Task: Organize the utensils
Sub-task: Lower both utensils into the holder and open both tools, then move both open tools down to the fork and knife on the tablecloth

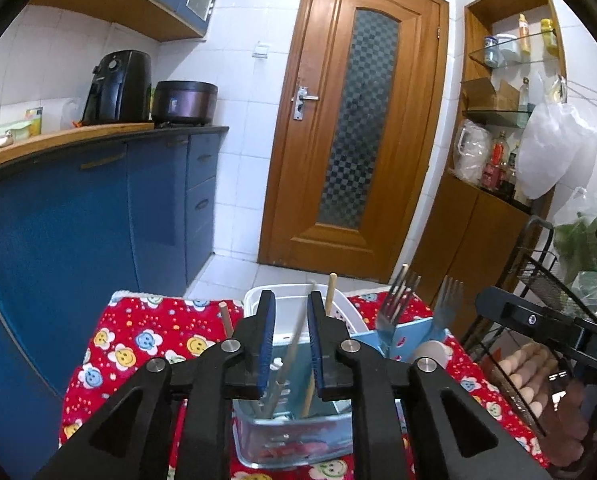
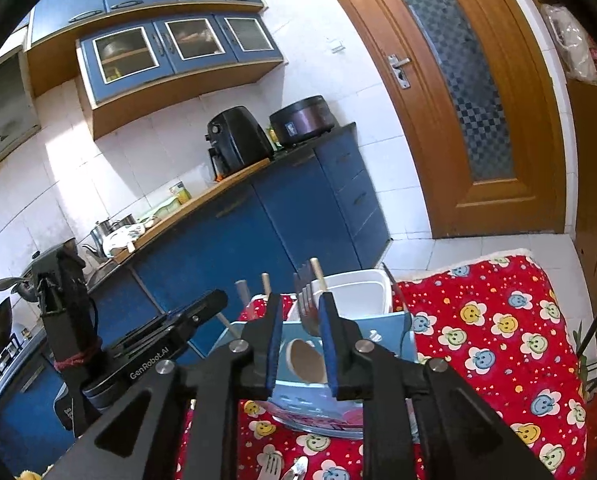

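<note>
A light-blue utensil holder (image 1: 282, 436) stands on the red smiley-face cloth (image 1: 138, 344). Chopsticks (image 1: 294, 344) stand in its near compartment, and two forks (image 1: 398, 300) stand prongs-up in its right part. My left gripper (image 1: 291, 344) hovers above the holder, open, with one chopstick passing loosely between its blue pads. My right gripper (image 2: 300, 344) is open above the same holder (image 2: 310, 396); a fork (image 2: 308, 304) stands between its pads, untouched as far as I can see. A fork and a spoon (image 2: 282, 468) lie on the cloth below.
A white plastic basket (image 1: 294, 308) sits behind the holder. Blue cabinets (image 1: 98, 220) stand at left, a wooden door (image 1: 350, 120) behind, a wire rack (image 1: 546, 272) at right. The left gripper's body (image 2: 146, 352) shows in the right wrist view.
</note>
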Action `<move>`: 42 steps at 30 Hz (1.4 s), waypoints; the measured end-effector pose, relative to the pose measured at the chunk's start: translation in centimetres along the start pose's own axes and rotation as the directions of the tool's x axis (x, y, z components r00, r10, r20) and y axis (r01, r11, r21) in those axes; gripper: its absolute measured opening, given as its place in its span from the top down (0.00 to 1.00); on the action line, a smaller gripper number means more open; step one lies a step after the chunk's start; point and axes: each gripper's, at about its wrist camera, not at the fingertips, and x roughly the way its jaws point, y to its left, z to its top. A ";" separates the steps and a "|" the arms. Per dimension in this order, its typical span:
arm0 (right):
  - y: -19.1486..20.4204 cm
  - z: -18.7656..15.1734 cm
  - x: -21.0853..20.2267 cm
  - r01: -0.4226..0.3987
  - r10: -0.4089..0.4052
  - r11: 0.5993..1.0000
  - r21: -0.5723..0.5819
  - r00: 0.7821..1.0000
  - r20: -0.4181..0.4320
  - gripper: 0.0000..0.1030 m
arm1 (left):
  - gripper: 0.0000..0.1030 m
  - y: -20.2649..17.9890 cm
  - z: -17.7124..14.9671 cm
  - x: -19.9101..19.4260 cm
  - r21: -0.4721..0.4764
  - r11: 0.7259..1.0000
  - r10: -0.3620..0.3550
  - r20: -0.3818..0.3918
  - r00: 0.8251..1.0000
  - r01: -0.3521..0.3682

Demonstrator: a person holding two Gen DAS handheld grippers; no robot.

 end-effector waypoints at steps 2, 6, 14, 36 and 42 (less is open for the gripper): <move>0.4 0.0 -0.6 -0.001 0.001 1.000 -0.010 1.000 0.013 0.76 | 0.71 0.0 0.1 -0.6 -0.007 1.000 -0.003 0.002 1.000 0.004; 0.7 -0.3 -1.8 -0.003 0.003 1.000 -0.002 1.000 0.031 0.75 | 0.66 0.0 0.3 -1.9 -0.004 1.000 0.005 0.006 1.000 -0.005; 0.0 -1.9 -3.1 0.017 -0.018 0.998 0.054 1.000 0.009 0.75 | 0.66 0.1 -0.6 -4.8 -0.003 1.000 0.009 -0.009 1.000 -0.009; -0.3 -9.2 -4.7 0.080 -0.066 0.990 0.117 0.990 -0.121 0.75 | 0.66 0.1 -7.2 -8.2 -0.011 1.000 0.012 -0.181 0.983 -0.014; -0.9 -11.1 -5.0 0.107 -0.082 0.983 0.147 0.982 -0.169 0.75 | 0.66 0.2 -8.7 -7.9 -0.023 0.999 0.018 -0.228 0.974 -0.024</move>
